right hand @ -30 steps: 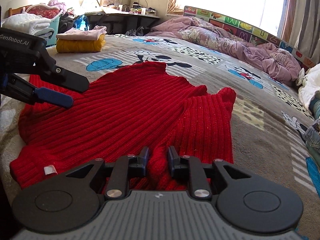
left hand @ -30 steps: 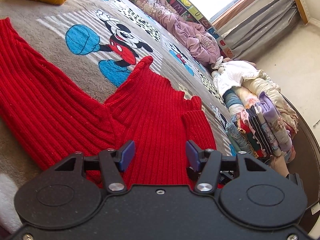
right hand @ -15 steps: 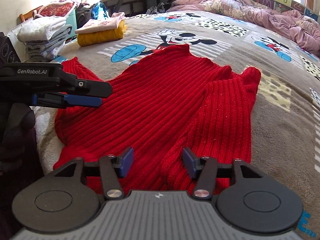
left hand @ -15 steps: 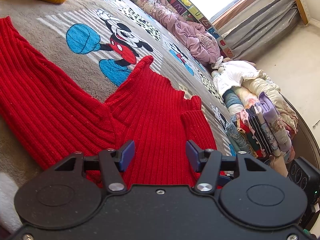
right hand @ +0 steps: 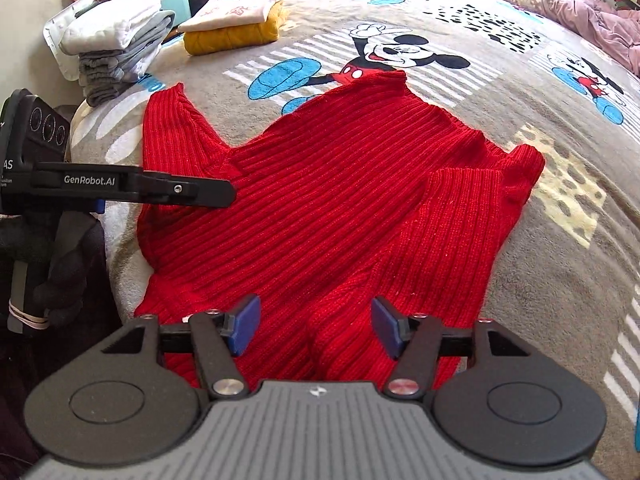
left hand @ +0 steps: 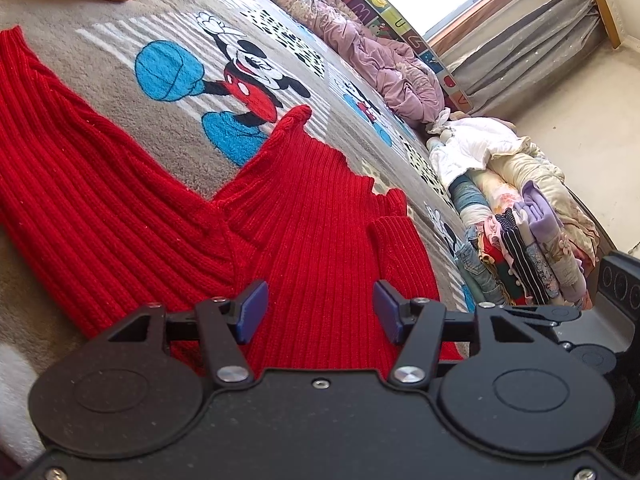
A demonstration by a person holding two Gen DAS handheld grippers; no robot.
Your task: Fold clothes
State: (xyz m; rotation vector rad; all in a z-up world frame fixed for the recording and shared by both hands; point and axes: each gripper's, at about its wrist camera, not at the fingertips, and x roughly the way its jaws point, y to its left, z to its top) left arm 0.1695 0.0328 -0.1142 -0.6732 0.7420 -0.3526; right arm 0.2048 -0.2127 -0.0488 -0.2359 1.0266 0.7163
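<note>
- On the grey cartoon-print blanket (right hand: 520, 240): red ribbed sweater (right hand: 340, 208) lies spread flat, one sleeve (right hand: 452, 240) folded in across the body, other sleeve (right hand: 176, 128) still out to the side
- right gripper (right hand: 314, 326): above the sweater's near edge, jaws opening, blue pads clear of the knit, nothing held
- left gripper (left hand: 320, 312): about half open over the sweater, pads not pressing anything, empty
- gloved hand (right hand: 60, 264) holds the left gripper at the bed's edge
- folded yellow garment (right hand: 236, 36) and a grey-white folded stack (right hand: 116, 44) sit at the far side, well apart from the sweater
</note>
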